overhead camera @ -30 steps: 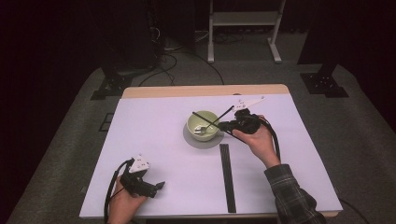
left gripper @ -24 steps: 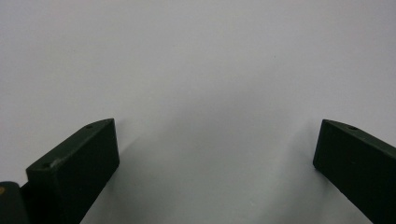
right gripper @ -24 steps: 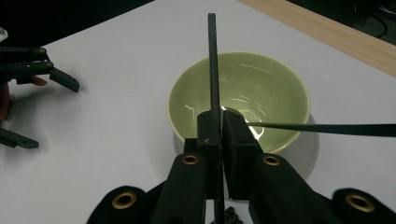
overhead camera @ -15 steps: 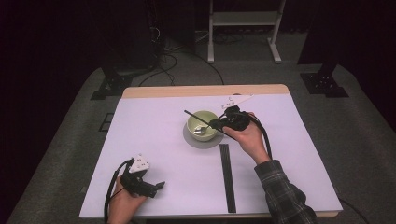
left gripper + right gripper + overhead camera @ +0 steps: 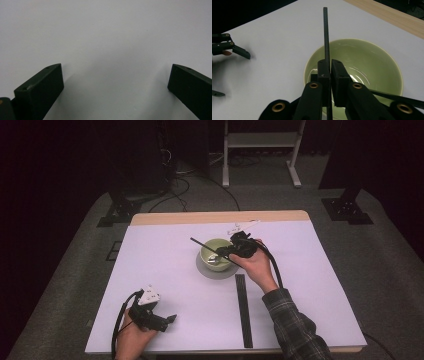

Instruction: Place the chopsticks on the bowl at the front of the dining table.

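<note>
A pale green bowl (image 5: 215,251) stands on a grey round coaster (image 5: 207,271) at the middle of the white table. My right gripper (image 5: 222,253) hovers at the bowl's right rim, shut on a thin black stick (image 5: 199,242) that slants up and left across the bowl. In the right gripper view the stick (image 5: 325,35) rises straight from between the closed pads (image 5: 323,71) above the bowl (image 5: 372,62). My left gripper (image 5: 169,319) rests near the front left edge. Its jaws (image 5: 115,77) stand wide apart with only bare tabletop between them.
A long flat black bar (image 5: 243,310) lies on the table just in front of the bowl, pointing toward the front edge. A bare wooden strip (image 5: 220,217) runs along the far edge. Dark floor with cables and a metal stand (image 5: 260,150) lies beyond.
My right gripper has carried the black stick leftward, from beside the bowl's right side to over the bowl. The left gripper has stayed where it was.
</note>
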Demonstrator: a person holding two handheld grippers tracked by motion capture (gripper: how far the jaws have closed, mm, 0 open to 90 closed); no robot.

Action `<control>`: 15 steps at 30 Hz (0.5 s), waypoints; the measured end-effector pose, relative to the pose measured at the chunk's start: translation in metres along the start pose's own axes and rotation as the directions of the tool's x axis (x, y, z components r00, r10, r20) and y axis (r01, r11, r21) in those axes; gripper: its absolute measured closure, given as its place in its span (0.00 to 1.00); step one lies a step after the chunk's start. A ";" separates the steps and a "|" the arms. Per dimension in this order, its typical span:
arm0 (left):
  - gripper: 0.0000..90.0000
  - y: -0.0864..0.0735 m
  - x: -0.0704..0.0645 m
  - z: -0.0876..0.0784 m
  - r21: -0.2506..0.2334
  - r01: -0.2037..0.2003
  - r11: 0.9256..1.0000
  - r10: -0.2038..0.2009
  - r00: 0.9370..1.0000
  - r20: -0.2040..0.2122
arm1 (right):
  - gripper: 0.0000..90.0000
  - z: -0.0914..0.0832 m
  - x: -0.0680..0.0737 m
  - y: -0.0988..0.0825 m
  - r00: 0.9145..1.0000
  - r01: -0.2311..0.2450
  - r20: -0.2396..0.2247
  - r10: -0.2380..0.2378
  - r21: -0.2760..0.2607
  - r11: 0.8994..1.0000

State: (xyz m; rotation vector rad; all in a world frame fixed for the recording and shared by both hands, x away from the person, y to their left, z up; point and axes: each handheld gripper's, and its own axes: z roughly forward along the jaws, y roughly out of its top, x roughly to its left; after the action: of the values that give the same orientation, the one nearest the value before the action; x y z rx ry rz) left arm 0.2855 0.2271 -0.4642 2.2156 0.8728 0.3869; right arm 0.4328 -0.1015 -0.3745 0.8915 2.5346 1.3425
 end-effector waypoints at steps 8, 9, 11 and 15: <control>0.00 0.000 0.000 0.000 0.001 0.000 1.000 0.000 1.000 0.000 | 0.95 0.015 0.002 0.005 1.000 -0.001 0.006 0.001 0.015 1.000; 0.00 0.000 0.000 0.000 0.000 0.001 1.000 -0.001 1.000 0.000 | 0.95 0.017 0.002 0.005 1.000 0.000 0.010 -0.001 0.017 1.000; 0.00 0.000 0.000 0.000 -0.003 0.002 1.000 -0.002 1.000 0.000 | 0.95 0.020 0.002 0.005 1.000 -0.004 0.012 0.003 0.020 1.000; 0.00 0.000 0.000 0.000 -0.001 0.002 1.000 -0.002 1.000 0.001 | 0.95 0.026 0.001 0.004 1.000 -0.015 0.020 0.014 0.030 0.999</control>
State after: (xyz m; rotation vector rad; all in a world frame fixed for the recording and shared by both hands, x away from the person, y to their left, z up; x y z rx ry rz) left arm 0.2854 0.2270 -0.4643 2.2134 0.8743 0.3854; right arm 0.4436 -0.0814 -0.3866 0.9256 2.5454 1.2958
